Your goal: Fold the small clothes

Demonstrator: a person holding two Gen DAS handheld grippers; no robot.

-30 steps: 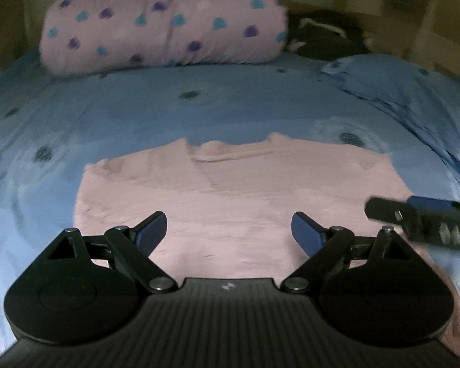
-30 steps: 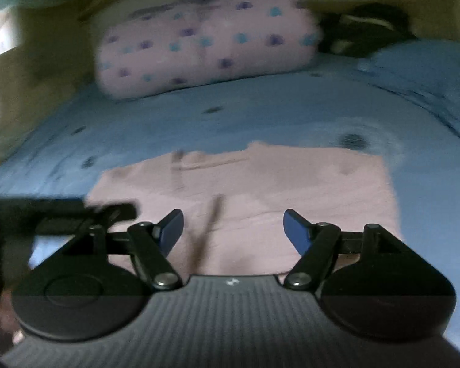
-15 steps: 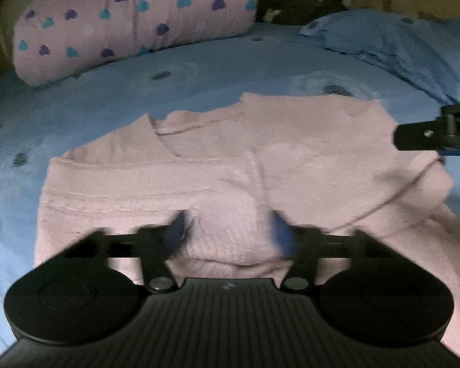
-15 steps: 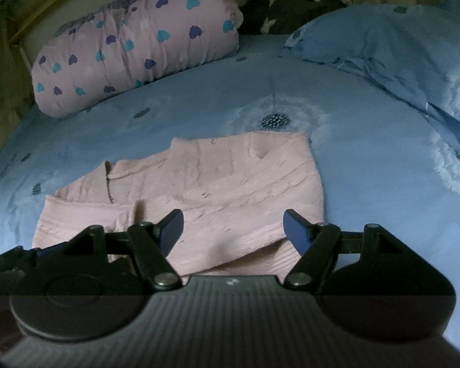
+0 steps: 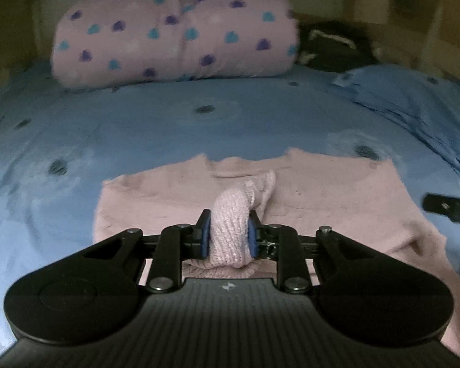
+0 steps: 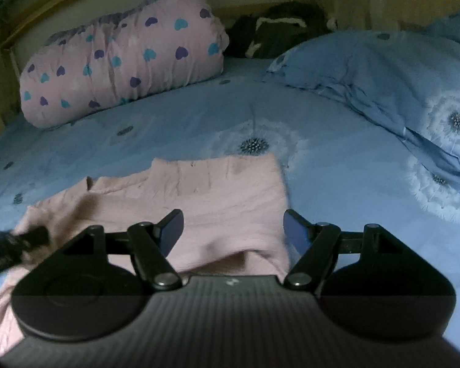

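sweater: pink knit sweater (image 5: 322, 196) lies spread on the bed, neckline twd the far side; a bunched fold of its knit stands up from the flat part, near the collar; also in right wrist view (image 6: 230, 202), lying flat w/ soft wrinkles
left hand-held gripper: (image 5: 228, 234) clamped on that raised fold of the sweater, blue pads pressed on both sides of it; seen blurred at left edge of right wrist view (image 6: 15, 245)
right hand-held gripper: (image 6: 233, 227) jaws spread wide, nothing between them, over the sweater's near right part; right finger abt over the sweater's right edge; contact w/ cloth can't tell; its tip shows at right edge of left wrist view (image 5: 447, 210)
bed: blue sheet (image 5: 199, 128) w/ dandelion print (image 6: 254, 145), sweater in the near-middle part
pillow: pink w/ purple + teal hearts (image 5: 174, 40), at the far end of bed, well apart from sweater
blue pillow: (image 6: 383, 76) same dandelion cloth, far right
dark bundle: black cloth w/ white trim (image 6: 279, 30) between the 2 pillows at the back; what it is can't tell
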